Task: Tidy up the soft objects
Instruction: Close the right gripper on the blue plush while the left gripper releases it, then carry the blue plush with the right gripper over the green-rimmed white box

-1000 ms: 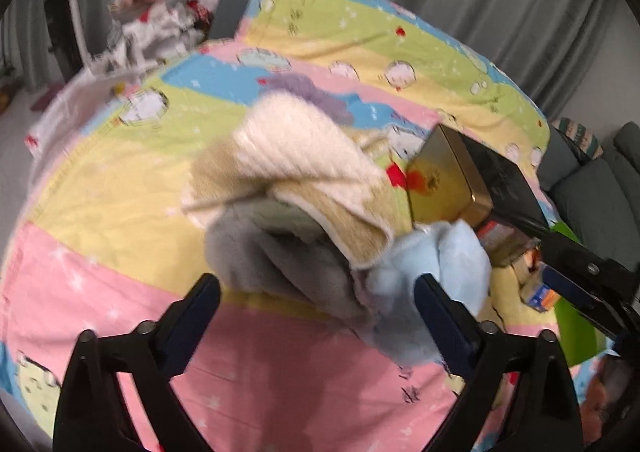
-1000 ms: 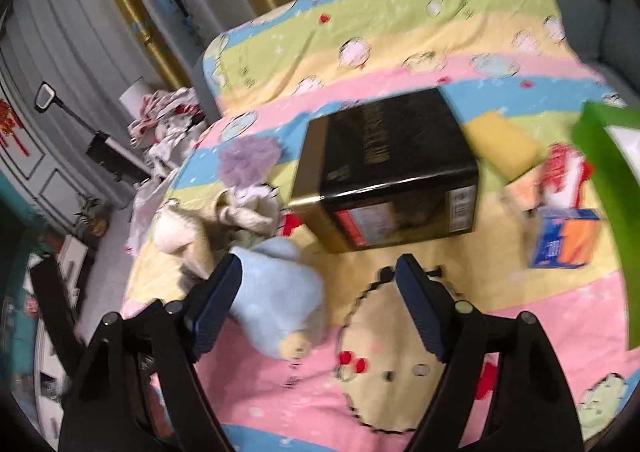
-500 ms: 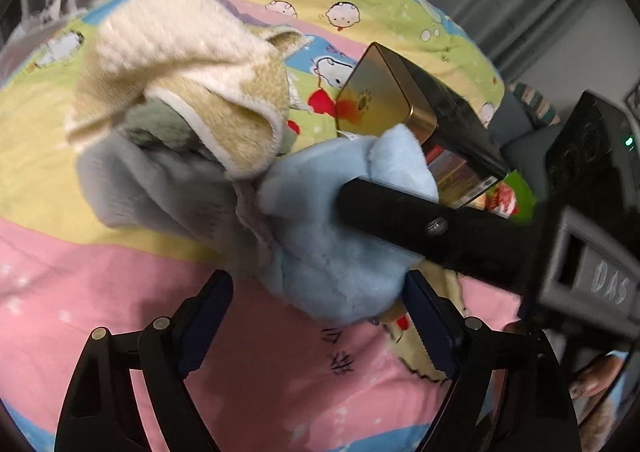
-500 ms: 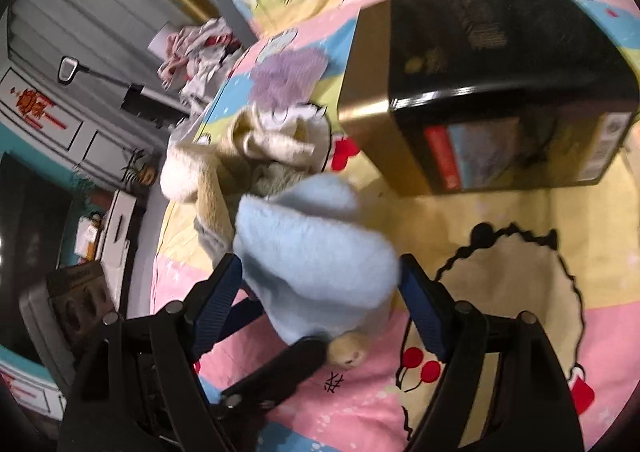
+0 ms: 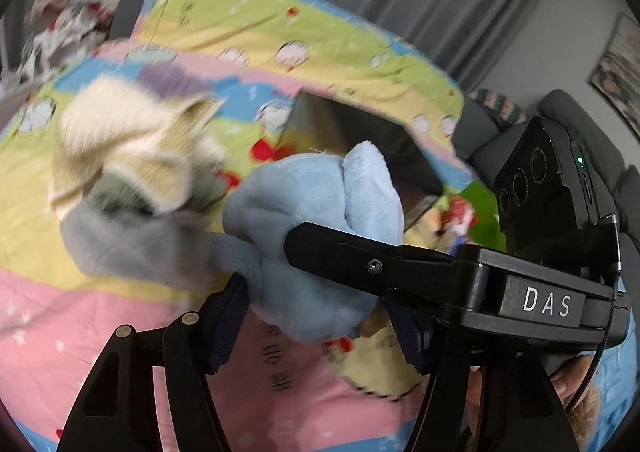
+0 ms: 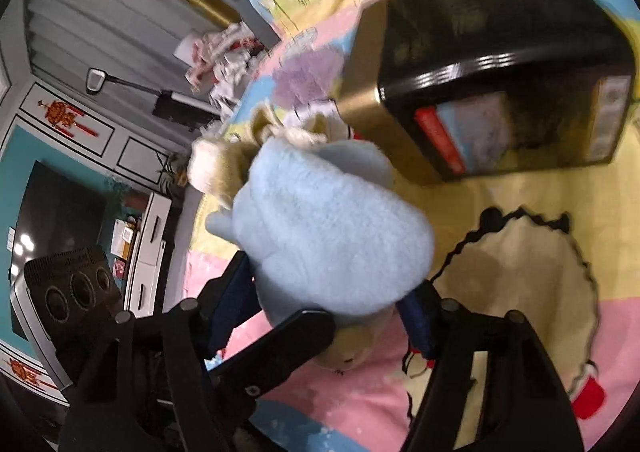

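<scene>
Change: since a second ago we have brought both tools in around the blue plush toy (image 5: pixel 320 219), which then lay loose beside the pile; half a second ago our fingers were wider apart around it.
Left tool: our left tool (image 5: pixel 320 328) has its fingers pressed into the toy's lower flanks, so we judge it clamped on the toy.
Right tool: our right tool (image 6: pixel 328 312) also has both blue pads sunk into the plush, clamped on the same toy; its finger crosses the left view.
Toy's place: held between the two tools just above the patterned quilt (image 5: pixel 100 332), touching the grey cloth (image 5: pixel 132 240) of the soft pile (image 5: pixel 132 155), with the black-and-gold box (image 6: pixel 480 83) close behind.
Risk, tangle: we think the grey cloth may cling to the toy and drag out with it, because the two still touch.
Risk, slip: plush gives under pressure, so one grip could slide off if our tools pull different ways.
Risk, knock: swinging toward the box could bump it.
Axis: the toy's long axis seems to run from our tools up and away toward the box; its tan face (image 6: pixel 348 356) points down at the quilt, rounded back upward.
Doubt: motion blur hides finer detail.
</scene>
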Demonstrator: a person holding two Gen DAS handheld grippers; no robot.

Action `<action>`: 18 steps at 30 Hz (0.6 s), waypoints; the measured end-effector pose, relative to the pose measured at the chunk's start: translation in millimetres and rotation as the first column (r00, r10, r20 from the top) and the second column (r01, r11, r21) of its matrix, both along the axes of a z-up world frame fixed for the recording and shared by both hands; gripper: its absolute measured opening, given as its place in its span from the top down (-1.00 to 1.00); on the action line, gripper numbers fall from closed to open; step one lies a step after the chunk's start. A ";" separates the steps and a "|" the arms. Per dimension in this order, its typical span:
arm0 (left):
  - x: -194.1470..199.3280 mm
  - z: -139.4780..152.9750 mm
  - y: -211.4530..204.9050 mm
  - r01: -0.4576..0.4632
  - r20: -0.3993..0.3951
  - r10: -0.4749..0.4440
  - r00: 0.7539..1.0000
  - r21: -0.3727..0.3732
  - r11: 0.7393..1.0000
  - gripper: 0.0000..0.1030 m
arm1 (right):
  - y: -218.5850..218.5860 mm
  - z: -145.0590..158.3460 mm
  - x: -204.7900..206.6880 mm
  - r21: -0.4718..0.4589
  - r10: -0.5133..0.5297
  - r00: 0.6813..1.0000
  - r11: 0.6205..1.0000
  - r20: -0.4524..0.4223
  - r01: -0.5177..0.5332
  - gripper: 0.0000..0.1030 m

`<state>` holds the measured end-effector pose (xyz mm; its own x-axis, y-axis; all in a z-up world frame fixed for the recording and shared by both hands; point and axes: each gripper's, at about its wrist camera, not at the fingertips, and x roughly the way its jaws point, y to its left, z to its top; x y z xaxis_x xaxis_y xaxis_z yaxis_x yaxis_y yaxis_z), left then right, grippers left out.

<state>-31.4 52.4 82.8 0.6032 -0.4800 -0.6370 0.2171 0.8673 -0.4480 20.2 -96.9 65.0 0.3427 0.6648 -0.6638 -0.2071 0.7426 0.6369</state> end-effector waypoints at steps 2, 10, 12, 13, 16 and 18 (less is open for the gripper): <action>-4.5 12.7 -7.8 0.021 0.040 -0.021 0.999 -0.004 1.000 -0.29 | -10.6 18.1 -7.2 -0.003 -0.024 0.999 1.000 0.044 0.025 -0.32; -2.1 51.7 -57.4 0.113 0.162 -0.113 0.980 0.011 0.994 -0.29 | -54.5 60.5 -15.4 0.004 -0.122 0.979 0.992 0.165 0.123 -0.32; 0.3 56.7 -69.5 0.128 0.172 -0.130 0.977 0.020 0.992 -0.29 | -65.9 64.0 -13.7 0.016 -0.147 0.974 0.989 0.170 0.147 -0.32; 1.7 59.5 -75.8 0.136 0.180 -0.138 0.974 0.023 0.990 -0.29 | -71.8 66.3 -13.9 0.025 -0.160 0.972 0.987 0.171 0.158 -0.32; 3.5 67.6 -93.9 0.164 0.203 -0.167 0.965 0.034 0.986 -0.29 | -93.1 73.3 -18.1 0.044 -0.199 0.961 0.980 0.194 0.194 -0.32; 4.9 72.5 -106.8 0.176 0.216 -0.182 0.959 0.046 0.983 -0.29 | -106.0 76.6 -21.9 0.057 -0.219 0.954 0.976 0.203 0.212 -0.32</action>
